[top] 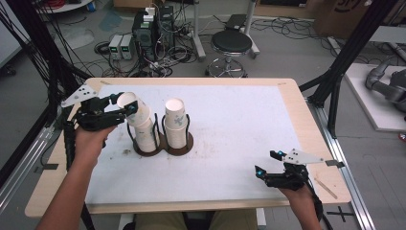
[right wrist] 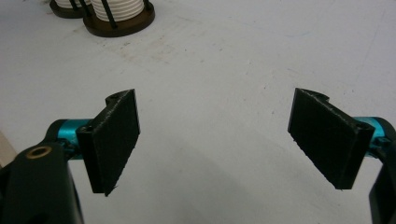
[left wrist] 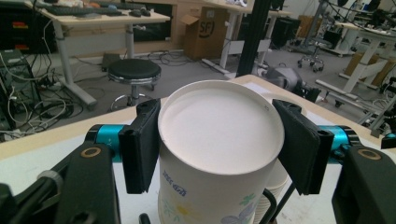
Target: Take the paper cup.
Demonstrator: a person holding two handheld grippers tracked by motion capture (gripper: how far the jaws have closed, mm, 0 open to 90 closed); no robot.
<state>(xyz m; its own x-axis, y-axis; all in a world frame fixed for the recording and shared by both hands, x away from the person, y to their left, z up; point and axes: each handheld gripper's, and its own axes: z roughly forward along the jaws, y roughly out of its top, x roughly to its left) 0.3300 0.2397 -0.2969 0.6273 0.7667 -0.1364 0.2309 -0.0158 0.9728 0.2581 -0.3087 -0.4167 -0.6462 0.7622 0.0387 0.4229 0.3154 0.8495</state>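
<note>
Left gripper [top: 128, 106] clamps the top cup [left wrist: 219, 140] by its base, pads pressing both sides, tilted above the left stack [top: 146, 134] directly beneath it. Beside that stands the right stack [top: 175, 125] in the holder [top: 184, 146]. Squeezing harder could crush the paper; a nested cup might cling and lift too. Right gripper [top: 268, 165] rests open, well apart.

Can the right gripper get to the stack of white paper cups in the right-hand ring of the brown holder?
Probably yes: the right gripper is open and only bare white table mat lies between it and that stack of white paper cups.
</note>
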